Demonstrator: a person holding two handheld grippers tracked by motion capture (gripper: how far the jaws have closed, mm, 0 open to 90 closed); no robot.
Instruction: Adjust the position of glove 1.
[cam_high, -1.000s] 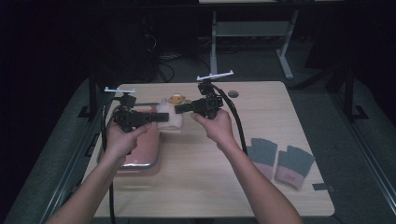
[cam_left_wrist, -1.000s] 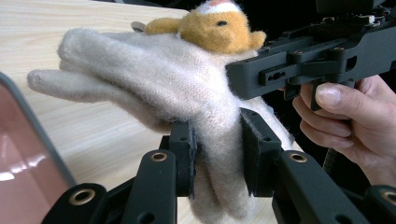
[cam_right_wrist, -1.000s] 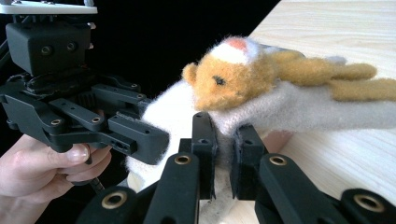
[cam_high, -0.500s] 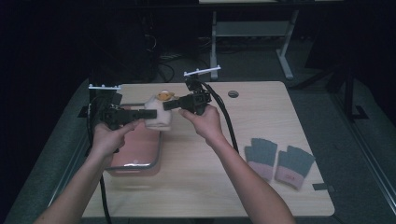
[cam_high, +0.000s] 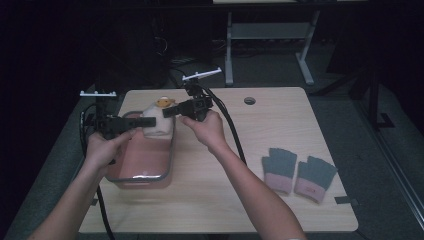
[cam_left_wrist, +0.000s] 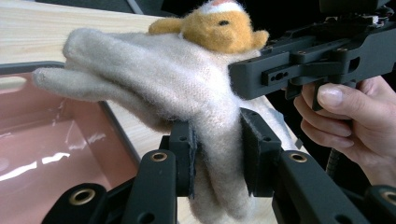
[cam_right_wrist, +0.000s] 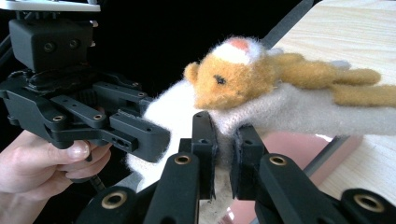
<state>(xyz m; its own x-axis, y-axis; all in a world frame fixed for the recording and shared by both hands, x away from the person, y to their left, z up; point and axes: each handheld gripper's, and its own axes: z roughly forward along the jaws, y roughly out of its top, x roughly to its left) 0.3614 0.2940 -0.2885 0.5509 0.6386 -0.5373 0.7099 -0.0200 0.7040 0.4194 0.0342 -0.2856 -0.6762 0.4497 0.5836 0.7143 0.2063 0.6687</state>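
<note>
The wooden table (cam_high: 280, 150) carried everything you worked with. At its left part lay a pink tray (cam_high: 142, 160) with a grey metal rim, its glossy floor reflecting light in the left gripper view (cam_left_wrist: 42, 154). A pair of grey fingerless gloves (cam_high: 299, 170) with pink cuffs lay flat near the table's right edge, well apart from the tray.

You held a cream woollen glove (cam_high: 156, 124) in the air over the far end of the tray, between the two tools. In the left gripper view the glove (cam_left_wrist: 154, 79) appeared fuzzy and thick, its fingers spread toward the left of that view above the tray. An orange-brown plush animal (cam_left_wrist: 219, 25), with a dark bead eye and a white-and-red patch on top of its head, sat sewn on the glove's back; in the right gripper view the animal (cam_right_wrist: 233, 79) stretched its limbs along the knit toward the table.

Your left gripper (cam_left_wrist: 217, 156) had its jaws partly closed, pinching a fold of the glove's cream fabric between the pads. Your right gripper (cam_right_wrist: 223, 151) had its jaws drawn nearly together on a thinner fold of the same glove, just under the animal's head. In the high view your left gripper (cam_high: 131, 125) met the glove from the left and your right gripper (cam_high: 169, 111) from the right.
</note>
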